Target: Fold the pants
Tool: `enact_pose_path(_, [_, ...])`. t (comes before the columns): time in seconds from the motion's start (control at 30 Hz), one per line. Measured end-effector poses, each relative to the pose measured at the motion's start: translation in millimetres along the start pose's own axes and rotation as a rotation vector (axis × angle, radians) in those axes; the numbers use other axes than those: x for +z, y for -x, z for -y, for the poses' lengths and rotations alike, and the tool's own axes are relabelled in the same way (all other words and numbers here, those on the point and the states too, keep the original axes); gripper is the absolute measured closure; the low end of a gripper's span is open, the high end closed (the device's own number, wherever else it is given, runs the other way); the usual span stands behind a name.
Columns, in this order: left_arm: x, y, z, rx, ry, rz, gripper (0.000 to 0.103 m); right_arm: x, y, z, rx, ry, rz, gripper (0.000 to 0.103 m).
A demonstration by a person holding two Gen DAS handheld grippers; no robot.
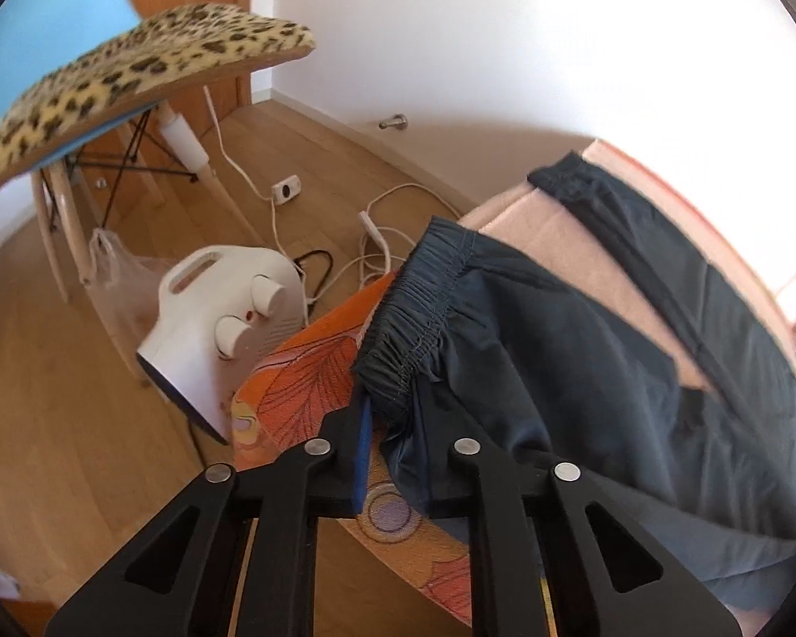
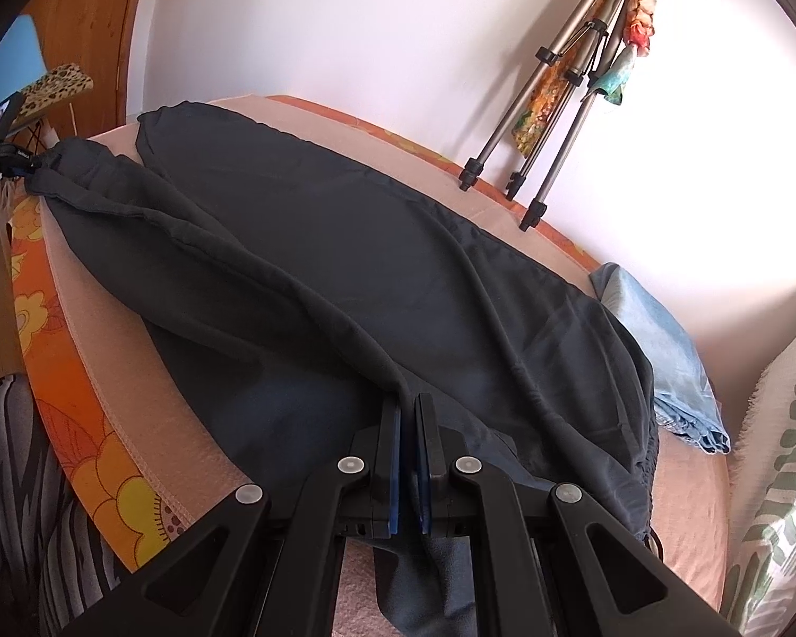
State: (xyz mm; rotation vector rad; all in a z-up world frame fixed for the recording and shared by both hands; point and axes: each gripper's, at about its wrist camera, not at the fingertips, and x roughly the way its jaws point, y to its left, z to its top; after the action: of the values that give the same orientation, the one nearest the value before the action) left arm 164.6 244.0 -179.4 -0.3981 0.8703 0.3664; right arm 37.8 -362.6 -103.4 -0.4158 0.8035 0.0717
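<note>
Dark grey pants lie stretched across a bed with a pink blanket. My left gripper is shut on the pants' elastic cuff at the bed's corner; the cloth drapes over its right finger. It also shows in the right wrist view, far left, holding that end. My right gripper is shut on a ridge of the pants' cloth near the waist end, with cloth hanging down between the fingers. The pants run away to the right in the left wrist view.
A white fan heater and cables lie on the wood floor beside the bed. A leopard-print chair stands behind. A tripod leans on the wall; folded blue cloth and a green-patterned pillow lie at right.
</note>
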Motion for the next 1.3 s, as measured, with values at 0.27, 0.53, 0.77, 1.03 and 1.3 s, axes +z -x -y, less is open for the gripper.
enact_pose_path(0.27, [19.7, 37.7, 5.3, -0.049, -0.002, 0.069, 0.094, 3.0, 15.8, 1.0, -0.011, 0.003, 0.04, 0.101])
enact_pose_path(0.53, [45.8, 65.5, 13.2, -0.08, -0.007, 0.106, 0.095, 10.8, 28.1, 4.8, -0.028, -0.006, 0.083, 0.101])
enact_pose_path(0.77, [60.6, 85.4, 17.3, -0.143, 0.06, 0.124, 0.095, 9.2, 50.8, 10.9, -0.05, -0.013, 0.133, 0.102])
enact_pose_path(1.03, [71.2, 118.3, 17.4, -0.182, 0.086, 0.178, 0.095, 4.5, 80.3, 12.3, -0.097, 0.01, 0.164, 0.102])
enact_pose_path(1.3, [87.3, 119.1, 20.5, -0.173, 0.062, 0.189, 0.095, 25.9, 84.4, 26.2, -0.156, 0.081, 0.149, 0.102])
